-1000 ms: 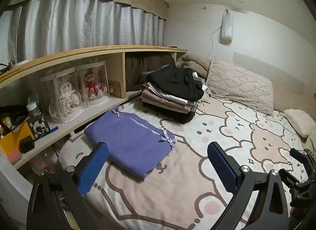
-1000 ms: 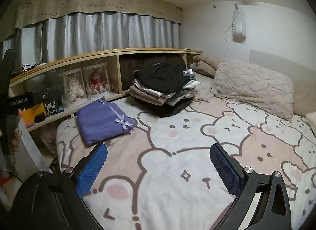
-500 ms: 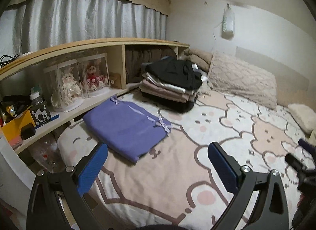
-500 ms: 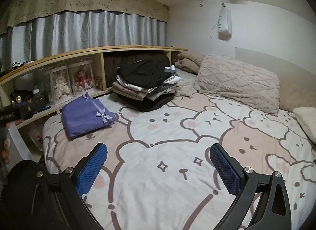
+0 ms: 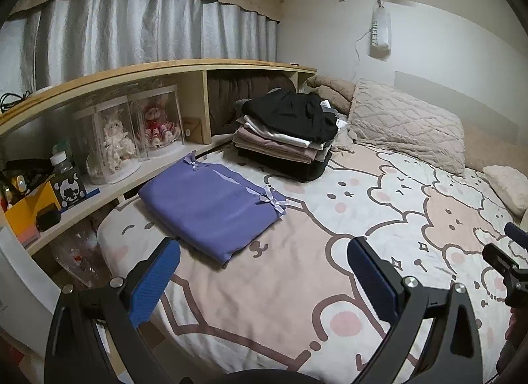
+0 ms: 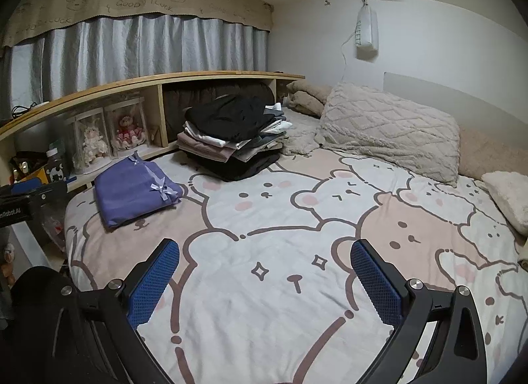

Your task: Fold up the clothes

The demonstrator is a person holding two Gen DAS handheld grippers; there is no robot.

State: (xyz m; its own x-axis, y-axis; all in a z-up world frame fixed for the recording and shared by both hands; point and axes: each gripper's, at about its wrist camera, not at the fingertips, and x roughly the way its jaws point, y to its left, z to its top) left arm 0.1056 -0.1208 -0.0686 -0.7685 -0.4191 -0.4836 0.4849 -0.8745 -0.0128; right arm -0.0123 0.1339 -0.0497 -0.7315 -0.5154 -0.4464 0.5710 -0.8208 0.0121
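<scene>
One folded purple garment with two pale ribbon bows [image 5: 211, 209] lies beside one stack of folded clothes [image 5: 290, 130]; the left gripper [image 5: 264, 265] and right gripper [image 6: 265, 262] gape wide, both empty.

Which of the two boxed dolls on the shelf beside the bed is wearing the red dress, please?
The doll in red is the one in the case nearer the shelf divider; the doll beside it, towards the bottle, is dressed in white.

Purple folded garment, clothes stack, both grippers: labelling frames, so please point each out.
purple folded garment [image 5: 211, 209], left wrist view, top face.
clothes stack [image 6: 231, 133], right wrist view, black top layer.
left gripper [image 5: 264, 272], left wrist view, finger gap.
right gripper [image 6: 264, 272], right wrist view, finger gap.
</scene>
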